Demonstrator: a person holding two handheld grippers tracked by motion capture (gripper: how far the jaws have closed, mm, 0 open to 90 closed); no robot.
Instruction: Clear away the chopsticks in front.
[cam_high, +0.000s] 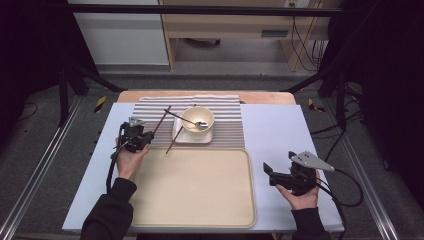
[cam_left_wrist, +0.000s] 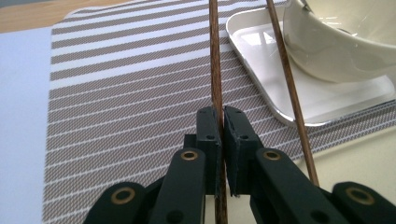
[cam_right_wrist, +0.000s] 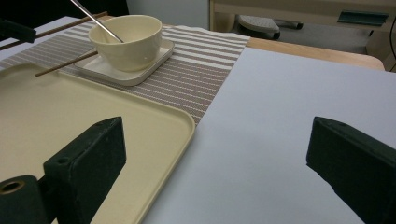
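Note:
My left gripper (cam_high: 146, 136) (cam_left_wrist: 222, 125) is shut on a dark wooden chopstick (cam_high: 162, 119) (cam_left_wrist: 215, 56), which points away over the striped placemat (cam_high: 225, 127). A second chopstick (cam_high: 174, 141) (cam_left_wrist: 286, 74) leans on the white square plate (cam_high: 179, 135) (cam_left_wrist: 261, 46), its near end reaching the tray. A cream bowl (cam_high: 197, 119) (cam_right_wrist: 128, 42) stands on that plate with a metal spoon (cam_high: 192, 122) (cam_right_wrist: 95, 21) in it. My right gripper (cam_high: 279, 169) (cam_right_wrist: 217, 144) hovers open over the pale blue mat, right of the tray, with nothing between its jaws.
A large beige tray (cam_high: 192, 185) (cam_right_wrist: 70, 116) lies at the table's near middle, between my hands. The pale blue mat (cam_high: 275, 130) (cam_right_wrist: 280, 116) covers the table on both sides. A black frame and cables surround the table.

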